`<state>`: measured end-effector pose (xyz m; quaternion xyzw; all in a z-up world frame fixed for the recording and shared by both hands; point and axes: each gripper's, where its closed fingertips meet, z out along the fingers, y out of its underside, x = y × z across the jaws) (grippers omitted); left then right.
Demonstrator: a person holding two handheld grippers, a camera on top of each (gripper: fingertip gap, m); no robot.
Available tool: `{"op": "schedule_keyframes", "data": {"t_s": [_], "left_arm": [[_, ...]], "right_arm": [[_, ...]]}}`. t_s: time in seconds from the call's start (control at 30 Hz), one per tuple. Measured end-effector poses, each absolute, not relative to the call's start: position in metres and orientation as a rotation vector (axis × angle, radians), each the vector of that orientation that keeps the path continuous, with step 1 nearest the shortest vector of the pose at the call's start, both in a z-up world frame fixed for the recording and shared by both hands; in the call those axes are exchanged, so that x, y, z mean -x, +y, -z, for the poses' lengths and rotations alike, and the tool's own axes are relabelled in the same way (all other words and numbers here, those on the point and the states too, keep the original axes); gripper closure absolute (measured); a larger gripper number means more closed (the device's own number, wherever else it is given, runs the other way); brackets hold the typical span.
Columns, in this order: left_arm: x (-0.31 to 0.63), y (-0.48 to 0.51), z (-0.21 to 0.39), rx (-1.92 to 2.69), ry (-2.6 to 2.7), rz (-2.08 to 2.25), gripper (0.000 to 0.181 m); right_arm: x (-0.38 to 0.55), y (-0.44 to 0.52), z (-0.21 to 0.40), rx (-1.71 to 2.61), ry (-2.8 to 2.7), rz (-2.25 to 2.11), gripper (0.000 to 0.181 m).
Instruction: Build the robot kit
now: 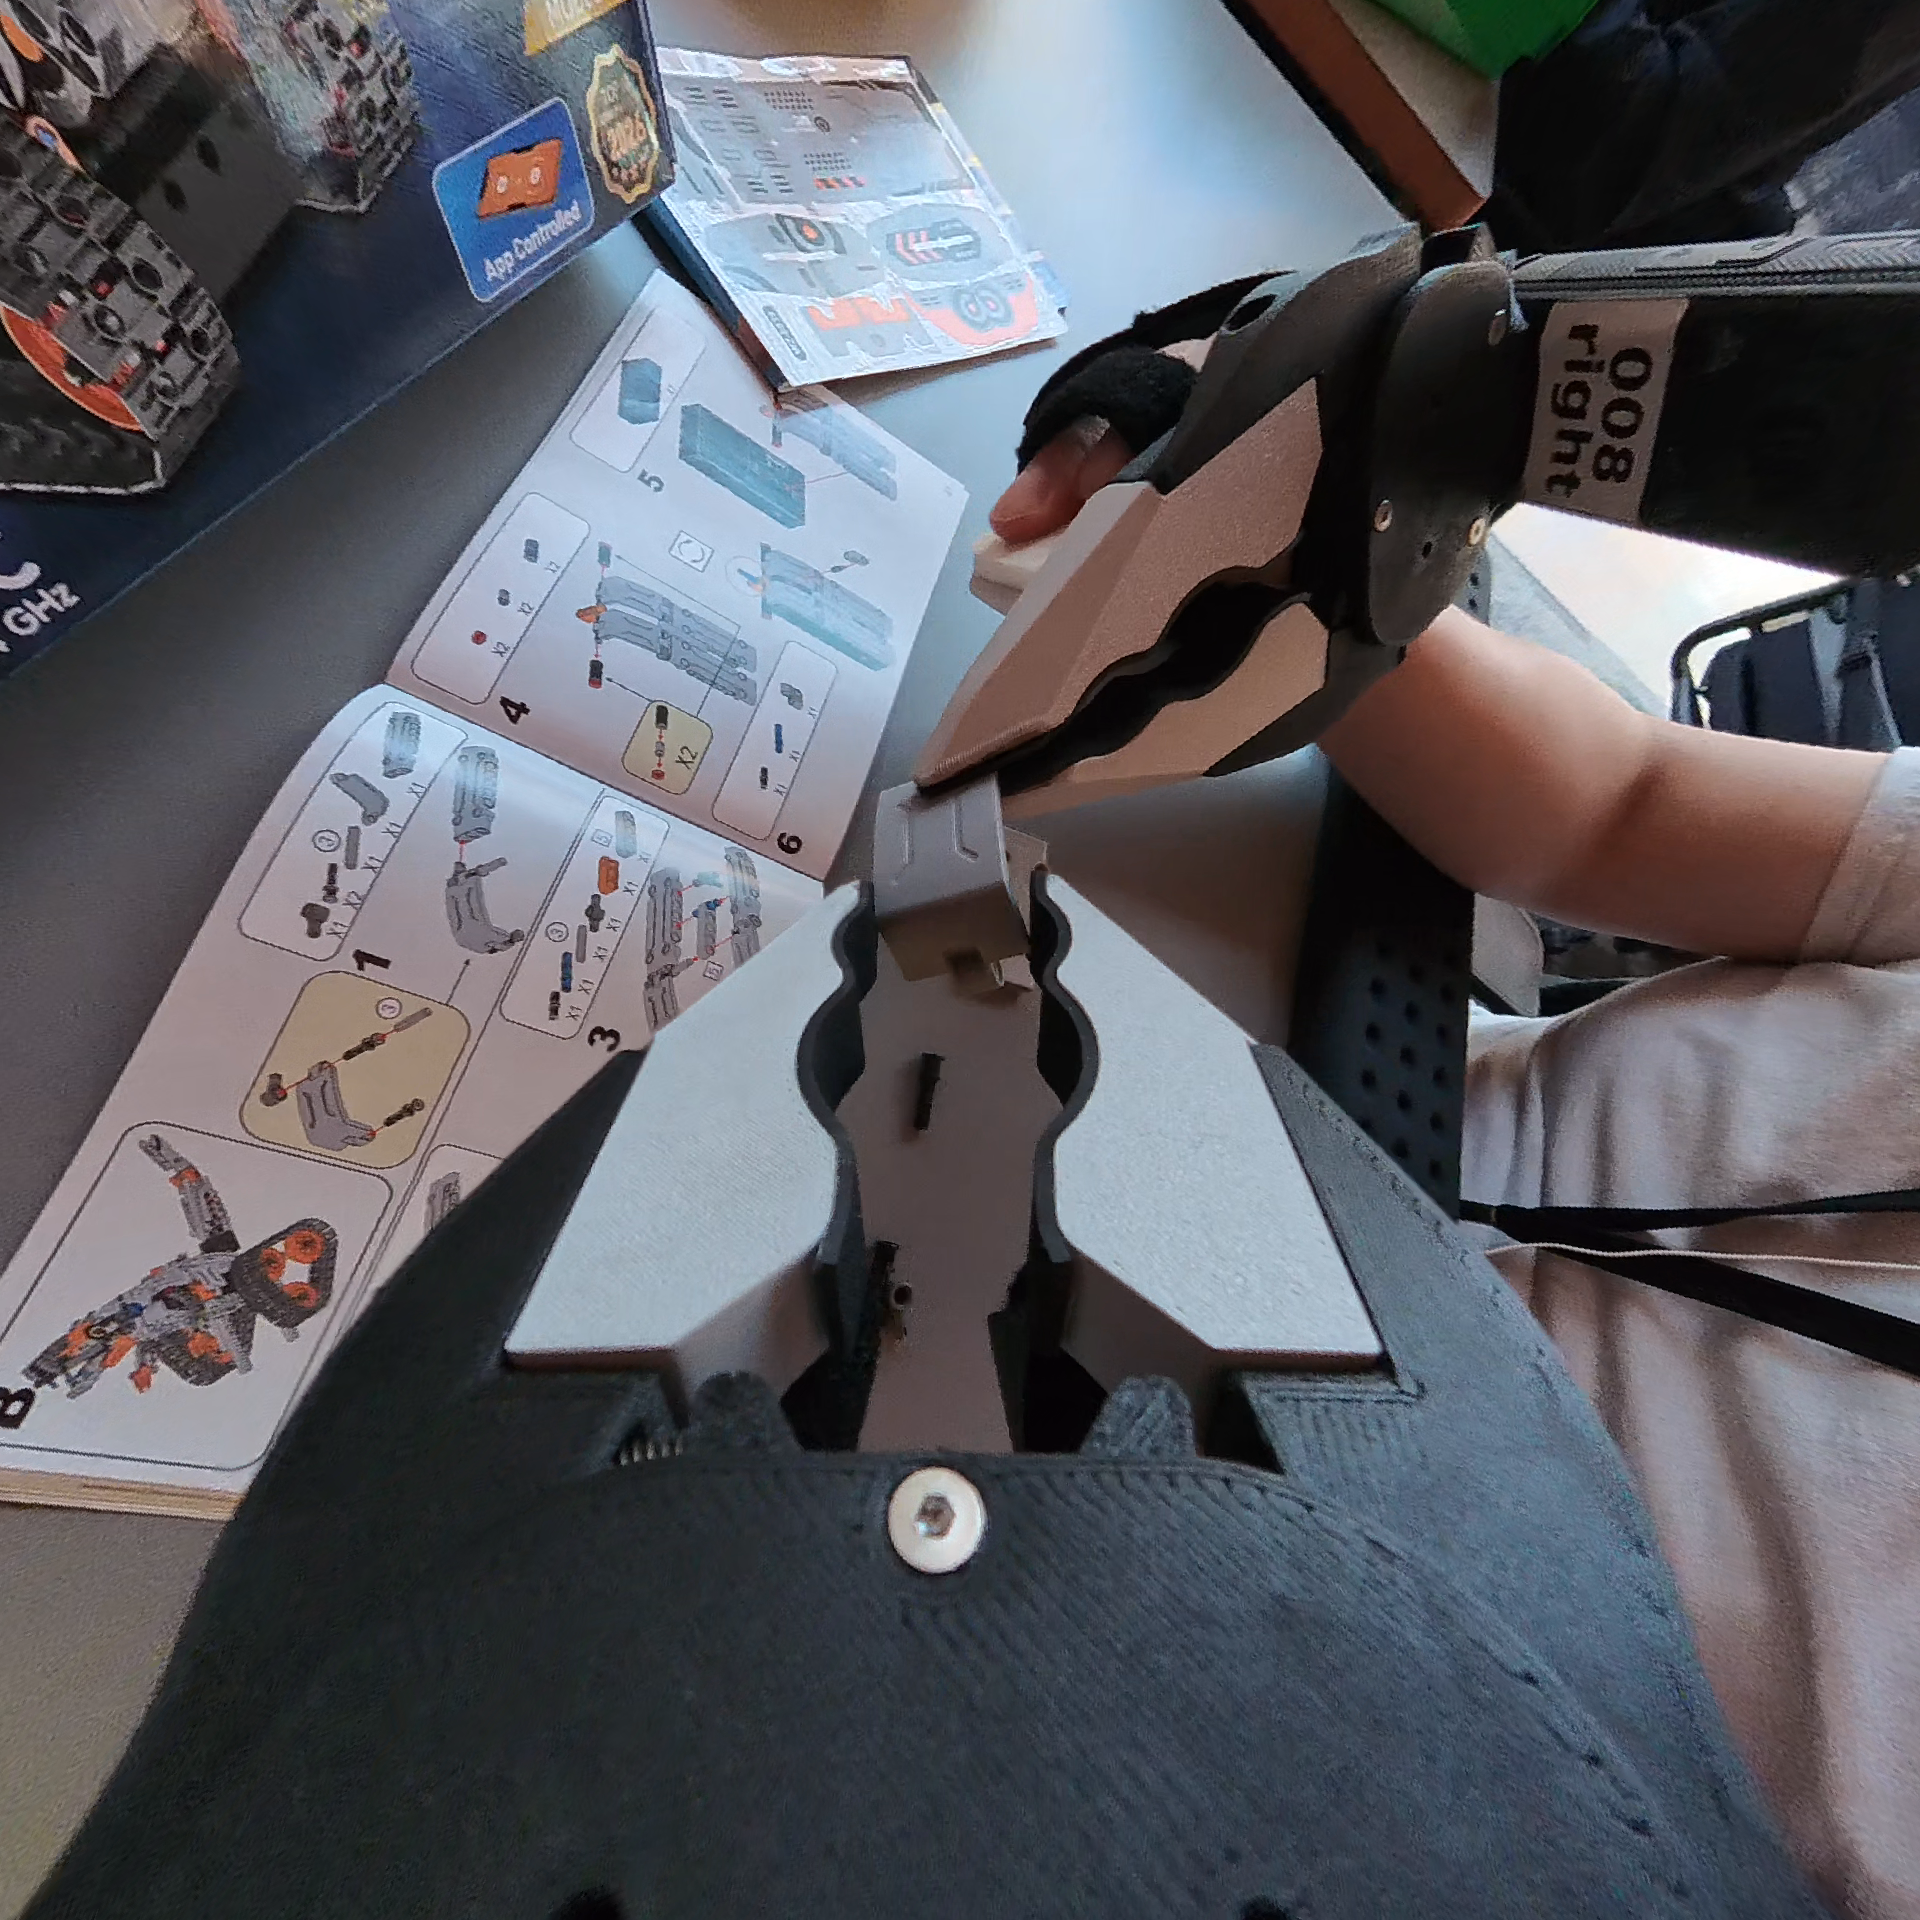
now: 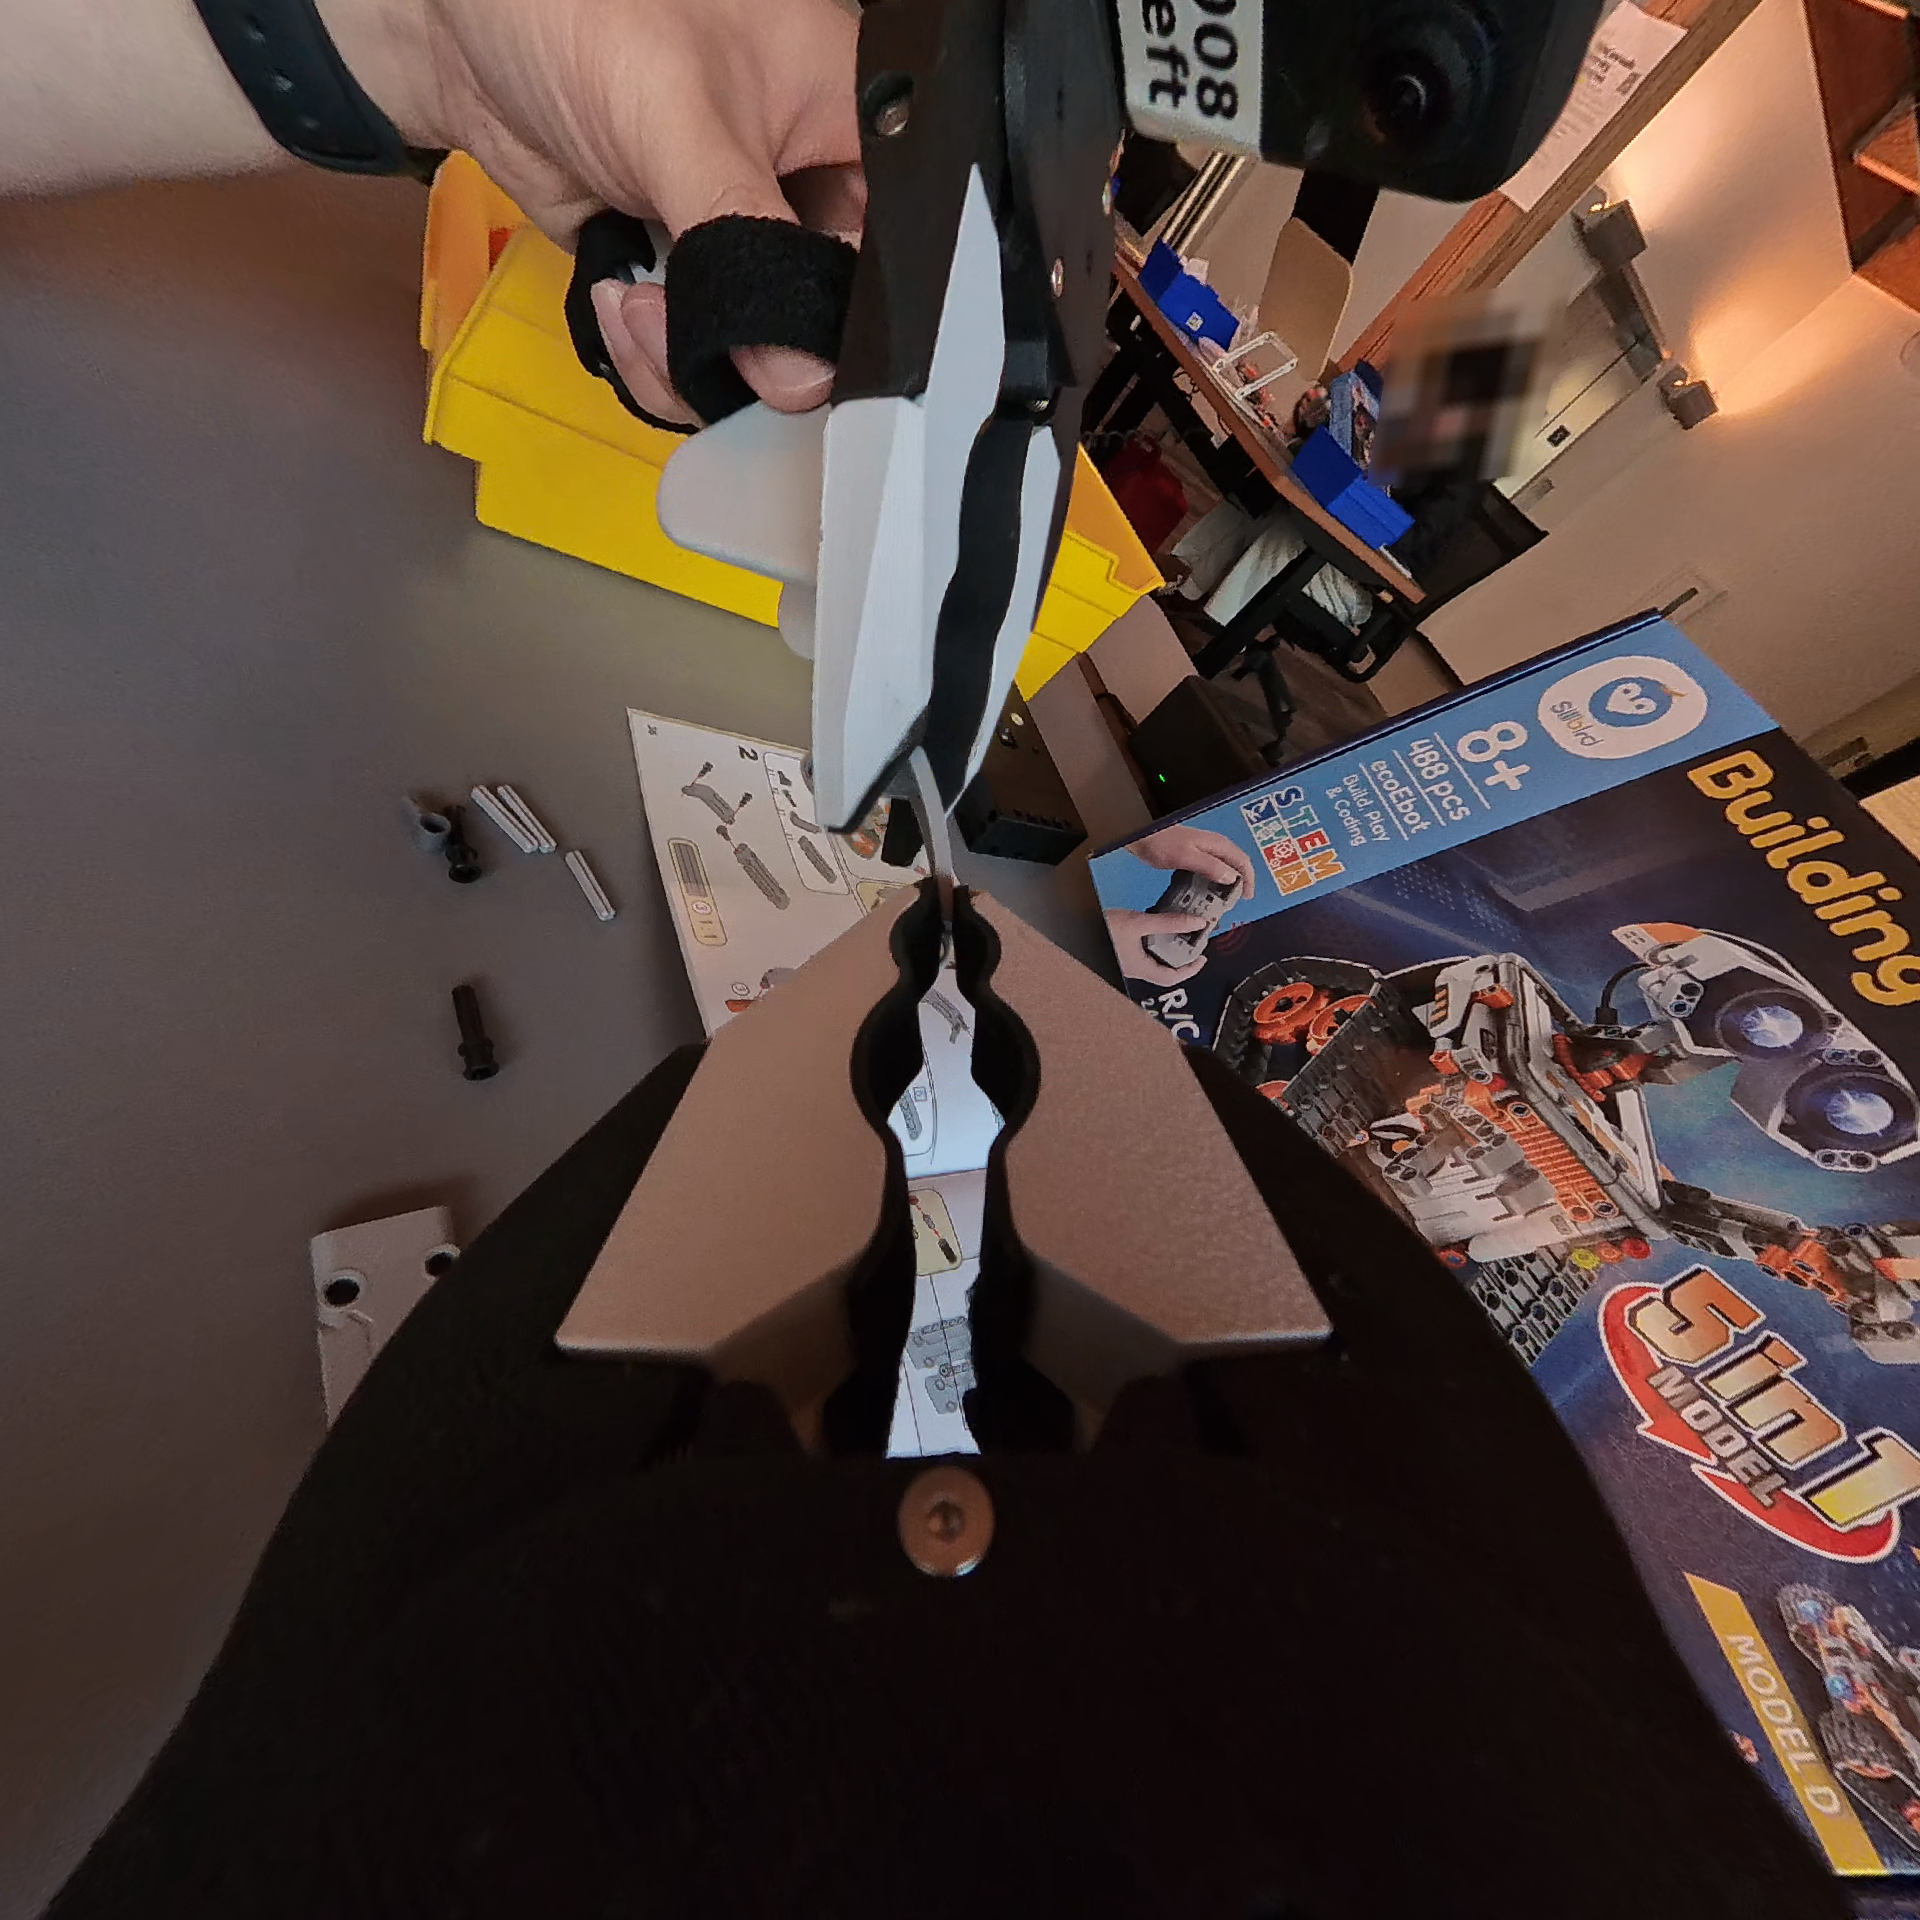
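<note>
Grey block caught between two tongs

Yellow bins (image 2: 582,436) sit on the surface (image 2: 208,623), contents hidden. Left tongs (image 1: 951,914) clench one end of a grey plastic block (image 1: 940,883), right tongs (image 1: 961,774) clamp the other, above an open instruction booklet (image 1: 436,883). Loose pins (image 2: 509,831) lie nearby, beside a printed kit box (image 2: 1558,1039).

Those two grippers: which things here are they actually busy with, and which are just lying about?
In hand:
- left gripper, shut on the grey block piece
- right gripper, pinching the same piece's top end

Lying about:
- open instruction booklet
- sticker sheet
- building-set box
- yellow bin
- loose black pins and grey axles
- grey table
</note>
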<state>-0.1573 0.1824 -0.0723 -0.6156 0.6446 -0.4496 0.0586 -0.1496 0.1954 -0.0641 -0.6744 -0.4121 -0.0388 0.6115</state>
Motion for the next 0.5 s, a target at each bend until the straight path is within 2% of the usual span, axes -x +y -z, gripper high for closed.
{"op": "schedule_keyframes", "data": {"t_s": [0.23, 0.37, 0.5], "left_arm": [[0.16, 0.185, 0.066, 1.896, 1.914, 1.404, 0.154], [0.164, 0.197, 0.059, 1.956, 1.816, 1.437, 0.154], [0.172, 0.216, 0.047, 2.035, 1.656, 1.461, 0.155]], "right_arm": [[0.153, 0.197, 0.06, 1.536, -0.894, 0.038, 0.18], [0.145, 0.199, 0.052, 1.538, -0.816, 0.037, 0.16], [0.155, 0.184, 0.068, 1.651, -0.918, -0.056, 0.159]]}}
